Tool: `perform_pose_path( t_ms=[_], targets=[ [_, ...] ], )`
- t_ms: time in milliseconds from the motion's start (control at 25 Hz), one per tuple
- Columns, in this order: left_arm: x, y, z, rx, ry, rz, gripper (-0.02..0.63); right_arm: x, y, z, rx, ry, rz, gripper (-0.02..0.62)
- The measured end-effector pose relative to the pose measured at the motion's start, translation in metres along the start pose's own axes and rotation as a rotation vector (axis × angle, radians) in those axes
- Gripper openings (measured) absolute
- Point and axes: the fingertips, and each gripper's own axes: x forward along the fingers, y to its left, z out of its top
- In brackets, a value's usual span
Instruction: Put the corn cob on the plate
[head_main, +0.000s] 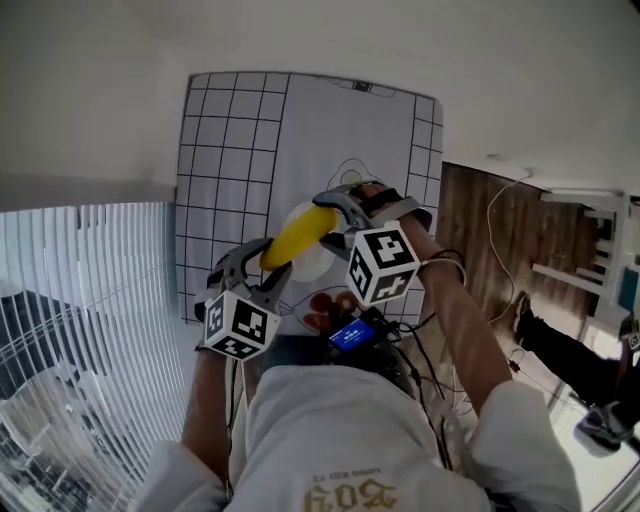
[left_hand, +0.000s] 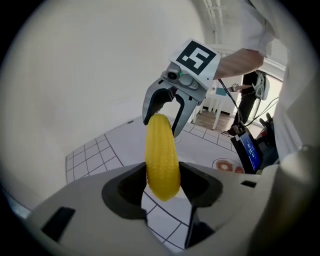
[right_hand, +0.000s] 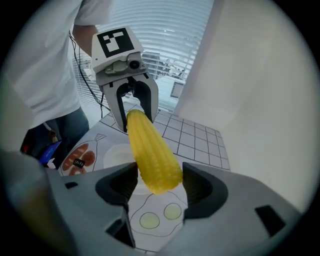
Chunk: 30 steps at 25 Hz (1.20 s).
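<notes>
The left claw (left_hand: 162, 186) grips one tip of a yellow cob (left_hand: 161, 150), its two grey pads pressing on either side of the blunt end. The right claw (right_hand: 160, 182) clamps the other tip in the same way, so the cob spans the gap between the two claws and both hold it at once. Each claw carries a white cube with black square markers.

In the head view the cob slants from the left claw, nearer the person, up to the right claw, which is farther away. It is in the air above a white mat (head_main: 240, 130) that has a black grid along its left, right and far edges and lies flat on a white counter (head_main: 100, 110).

A white plate (right_hand: 116, 156) rests on the mat under the cob. The cob does not touch it. Beside the plate the mat bears a line drawing of two fried eggs (right_hand: 155, 217) and a picture of red sausage slices (right_hand: 77, 160). The person's forearms and pale shirt fill the near edge of the head view.
</notes>
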Motion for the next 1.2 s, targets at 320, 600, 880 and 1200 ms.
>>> perform_pose_path(
  t_ms=[320,600,880,1200],
  targets=[
    [0.016,-0.017,0.01,0.128,0.068,-0.182,0.21,-0.014,0.02,-0.028,0.194,0.006,-0.03,0.284],
    [0.022,-0.021,0.004,0.2,0.128,-0.258,0.209,-0.011,0.034,-0.035,0.294,0.017,-0.038,0.278],
    [0.033,-0.02,-0.013,0.262,0.192,-0.289,0.207,0.003,0.045,-0.041,0.379,0.035,-0.048,0.276],
    [0.057,-0.021,-0.038,0.279,0.261,-0.32,0.202,0.029,0.06,-0.056,0.486,0.063,-0.034,0.275]
  ],
)
